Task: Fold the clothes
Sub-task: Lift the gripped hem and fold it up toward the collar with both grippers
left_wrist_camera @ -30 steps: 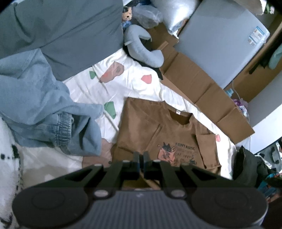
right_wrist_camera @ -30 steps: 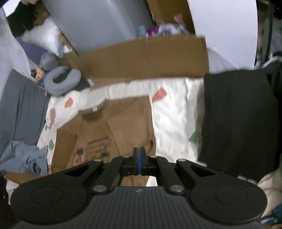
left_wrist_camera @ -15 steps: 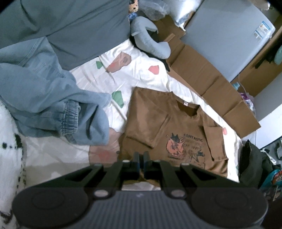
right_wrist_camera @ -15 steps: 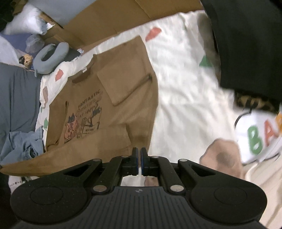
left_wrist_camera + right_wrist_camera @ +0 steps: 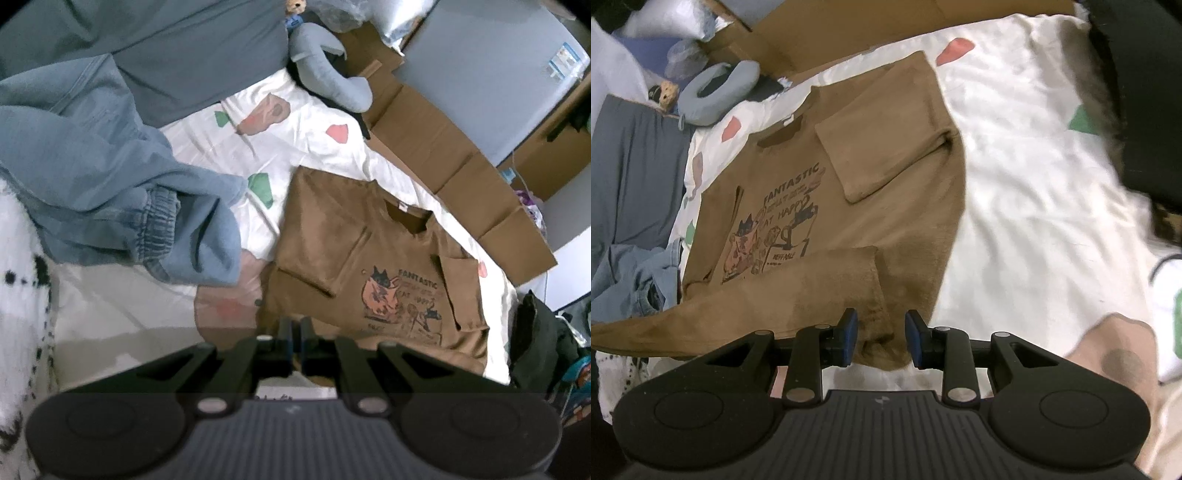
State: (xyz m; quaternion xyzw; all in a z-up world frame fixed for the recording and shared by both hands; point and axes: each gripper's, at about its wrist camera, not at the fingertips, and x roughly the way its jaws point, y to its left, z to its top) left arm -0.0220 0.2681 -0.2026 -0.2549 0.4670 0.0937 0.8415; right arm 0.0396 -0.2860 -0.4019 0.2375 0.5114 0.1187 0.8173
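A brown T-shirt (image 5: 369,266) with a cat print lies face up on the white patterned sheet (image 5: 1034,184), both sleeves folded in. My left gripper (image 5: 294,332) is shut at the shirt's near left hem corner, with brown cloth pinched between its pads. In the right wrist view the T-shirt (image 5: 886,192) has its near hem lifted into a band that stretches off to the lower left. My right gripper (image 5: 880,332) hangs over the near right hem corner. Its jaws are opening, and the brown cloth lies between the blue pads (image 5: 849,334) without being pressed.
Blue jeans (image 5: 110,184) are heaped left of the shirt, over a grey cloth (image 5: 166,55). A grey neck pillow (image 5: 328,81), flattened cardboard (image 5: 443,147) and a grey appliance (image 5: 480,74) line the far side. A black garment (image 5: 1145,92) lies right of the shirt.
The right gripper has sunk close to the bed at the shirt's near right corner, and its shut jaws have parted. The left gripper has dropped slightly and stays shut.
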